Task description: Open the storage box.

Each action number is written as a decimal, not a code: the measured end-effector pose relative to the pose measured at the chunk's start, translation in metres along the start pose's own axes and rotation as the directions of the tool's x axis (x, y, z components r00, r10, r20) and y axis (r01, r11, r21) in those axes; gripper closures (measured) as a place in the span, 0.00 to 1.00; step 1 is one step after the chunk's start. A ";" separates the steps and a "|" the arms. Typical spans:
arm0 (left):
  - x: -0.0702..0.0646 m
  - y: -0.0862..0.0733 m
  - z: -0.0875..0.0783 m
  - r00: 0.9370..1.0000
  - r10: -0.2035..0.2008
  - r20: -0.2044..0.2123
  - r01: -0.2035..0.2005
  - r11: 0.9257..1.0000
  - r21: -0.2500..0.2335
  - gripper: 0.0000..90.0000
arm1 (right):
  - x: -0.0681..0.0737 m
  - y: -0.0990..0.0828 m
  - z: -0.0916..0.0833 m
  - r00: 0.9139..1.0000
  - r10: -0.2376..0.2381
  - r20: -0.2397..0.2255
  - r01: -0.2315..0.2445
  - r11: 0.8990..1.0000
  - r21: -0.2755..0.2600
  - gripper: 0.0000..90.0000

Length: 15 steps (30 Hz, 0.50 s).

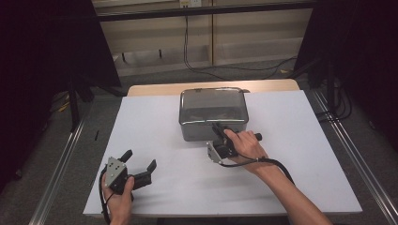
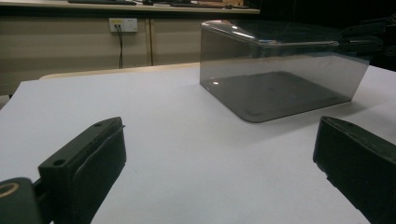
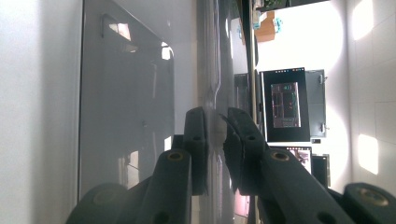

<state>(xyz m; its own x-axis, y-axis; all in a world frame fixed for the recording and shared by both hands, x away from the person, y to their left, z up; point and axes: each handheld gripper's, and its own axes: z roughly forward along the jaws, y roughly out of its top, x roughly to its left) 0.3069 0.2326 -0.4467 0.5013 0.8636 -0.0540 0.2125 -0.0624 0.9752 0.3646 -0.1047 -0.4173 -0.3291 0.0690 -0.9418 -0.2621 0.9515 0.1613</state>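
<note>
My white rectangular table sheet [image 1: 155, 140] spreads wide in front of me. Toward its far middle sits the shiny rectangular stainless-steel pan [image 1: 213, 114], upside down with its flat base facing up. My right hand [image 1: 246, 146] holds the right gripper [image 1: 218, 127] against the pan's near edge; seen from that gripper, the two black jaws stand on either side of the thin metal rim [image 3: 215, 93] and pinch it tightly. My left hand [image 1: 119, 194] rests near the sheet's near left corner, well apart from the pan, holding the left gripper [image 1: 140, 159] with its jaws spread wide and nothing between them.
</note>
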 end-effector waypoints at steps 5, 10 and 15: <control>0.000 0.001 0.002 1.000 0.004 0.003 -0.004 1.000 0.000 0.03 | -0.002 -0.001 -0.001 1.000 0.012 -0.007 -0.012 1.000 -0.006 0.88; 0.000 0.001 0.003 1.000 0.002 0.006 -0.002 1.000 0.000 0.03 | -0.003 0.001 -0.002 1.000 0.013 -0.011 -0.014 1.000 -0.012 0.90; 0.001 0.001 0.003 1.000 0.005 0.008 -0.005 1.000 -0.001 0.03 | -0.004 0.001 -0.003 1.000 0.024 -0.017 -0.025 1.000 -0.016 0.91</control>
<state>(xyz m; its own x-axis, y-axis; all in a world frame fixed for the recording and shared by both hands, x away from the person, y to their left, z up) 0.3100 0.2314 -0.4460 0.5087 0.8595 -0.0505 0.2093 -0.0665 0.9756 0.3625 -0.1046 -0.4126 -0.3506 0.0870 -0.9325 -0.2683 0.9446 0.1891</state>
